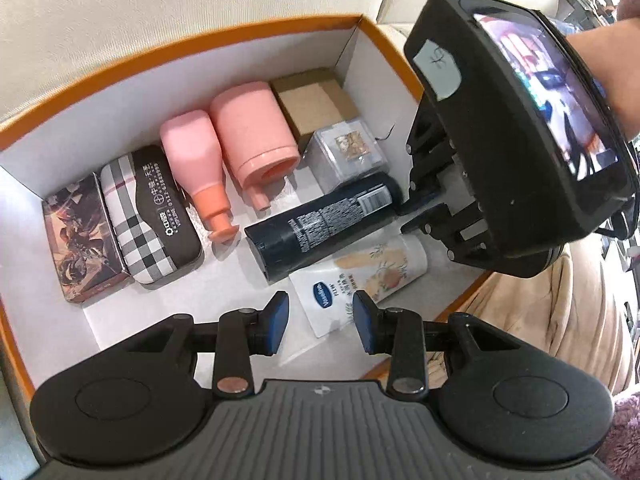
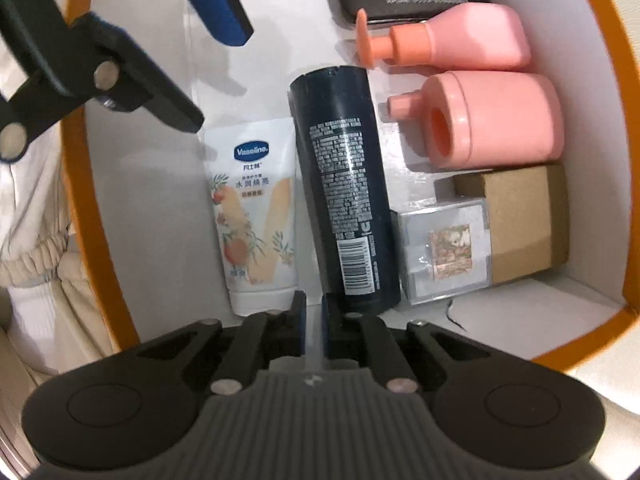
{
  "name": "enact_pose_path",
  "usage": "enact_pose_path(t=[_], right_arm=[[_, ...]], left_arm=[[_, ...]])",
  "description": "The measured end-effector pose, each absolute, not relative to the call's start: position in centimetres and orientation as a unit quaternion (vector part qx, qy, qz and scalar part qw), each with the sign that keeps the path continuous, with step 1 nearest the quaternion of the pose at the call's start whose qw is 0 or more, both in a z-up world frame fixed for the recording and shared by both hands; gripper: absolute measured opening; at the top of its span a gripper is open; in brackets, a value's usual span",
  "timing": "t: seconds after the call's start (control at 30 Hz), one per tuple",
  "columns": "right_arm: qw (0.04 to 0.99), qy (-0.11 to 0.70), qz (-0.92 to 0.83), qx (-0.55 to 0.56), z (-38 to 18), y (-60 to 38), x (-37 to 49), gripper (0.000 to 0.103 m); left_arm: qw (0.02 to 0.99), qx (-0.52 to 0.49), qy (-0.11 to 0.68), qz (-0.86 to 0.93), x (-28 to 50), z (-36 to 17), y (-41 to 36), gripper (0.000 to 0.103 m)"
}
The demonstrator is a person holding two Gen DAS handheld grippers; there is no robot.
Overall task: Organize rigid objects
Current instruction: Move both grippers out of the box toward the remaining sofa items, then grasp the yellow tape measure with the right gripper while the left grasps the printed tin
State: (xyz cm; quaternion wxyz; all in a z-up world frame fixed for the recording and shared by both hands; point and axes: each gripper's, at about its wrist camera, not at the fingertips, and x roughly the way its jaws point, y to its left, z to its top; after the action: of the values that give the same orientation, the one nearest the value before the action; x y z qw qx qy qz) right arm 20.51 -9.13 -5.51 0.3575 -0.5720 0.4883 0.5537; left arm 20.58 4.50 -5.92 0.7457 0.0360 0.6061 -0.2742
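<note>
An orange-rimmed cardboard box with a white interior holds all the items, each lying on its side. Along one wall, in a row: a flat printed card box, a plaid-and-black hard case, a slim pink plastic pump bottle, a wide pink plastic bottle with a spout and a plain brown cardboard carton. A clear plastic cube with a small patterned insert lies against the carton. A dark navy cylindrical bottle with printed label lies beside the cube, and a white Vaseline lotion tube lies alongside the navy bottle, touching it.

The box rests on a cream upholstered sofa; beige fabric lies beside the box.

The left gripper hangs over the flat end of the tube; its blue-padded fingers stand partly open and hold nothing. The right gripper points down at the cap ends of the tube and navy bottle; its fingers are closed together, with nothing between them. The person's hand carries it.
</note>
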Motion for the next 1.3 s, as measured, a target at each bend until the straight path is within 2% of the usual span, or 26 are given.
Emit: enact_pose_path(t=[0.17, 0.37, 0.5, 0.53, 0.6, 0.77, 0.87, 0.93, 1.0, 1.07, 1.3], right_arm=[[0.404, 0.483, 0.563, -0.535, -2.1, -10.4, 21.5, 0.009], [0.515, 0.467, 0.569, -0.439, 3.3, -13.1, 24.3, 0.011], [0.581, 0.463, 0.557, -0.372, 6.1, -16.1, 22.5, 0.012], [0.592, 0.464, 0.554, -0.357, 6.1, -17.2, 22.2, 0.013], [0.608, 0.469, 0.545, -0.337, 4.8, -19.2, 21.3, 0.027], [0.614, 0.494, 0.524, -0.323, 2.6, -24.1, 20.1, 0.037], [0.615, 0.517, 0.510, -0.307, 0.4, -25.9, 19.4, 0.049], [0.610, 0.530, 0.509, -0.297, -1.2, -26.6, 19.0, 0.050], [0.608, 0.534, 0.508, -0.295, -2.4, -26.8, 18.5, 0.060], [0.606, 0.533, 0.512, -0.293, -3.3, -26.6, 18.2, 0.065], [0.593, 0.537, 0.526, -0.289, -5.8, -24.9, 18.3, 0.068]], left_arm=[[0.768, 0.048, 0.571, -0.287, 19.1, -3.8, 2.8, 0.043], [0.788, 0.084, 0.509, -0.335, 16.5, -1.4, -1.1, 0.043], [0.789, 0.125, 0.475, -0.369, 14.8, -0.3, -4.1, 0.043], [0.787, 0.135, 0.471, -0.376, 14.5, -0.3, -4.9, 0.043], [0.780, 0.155, 0.465, -0.389, 14.1, -0.3, -6.5, 0.043], [0.762, 0.204, 0.457, -0.411, 13.3, -1.6, -10.4, 0.043], [0.752, 0.226, 0.461, -0.412, 13.6, -2.2, -12.3, 0.043], [0.746, 0.241, 0.467, -0.409, 13.8, -2.6, -13.1, 0.045], [0.743, 0.248, 0.472, -0.405, 14.1, -2.9, -13.7, 0.047], [0.739, 0.250, 0.479, -0.402, 14.4, -3.1, -14.0, 0.049], [0.732, 0.252, 0.495, -0.396, 15.6, -3.4, -14.1, 0.050]])
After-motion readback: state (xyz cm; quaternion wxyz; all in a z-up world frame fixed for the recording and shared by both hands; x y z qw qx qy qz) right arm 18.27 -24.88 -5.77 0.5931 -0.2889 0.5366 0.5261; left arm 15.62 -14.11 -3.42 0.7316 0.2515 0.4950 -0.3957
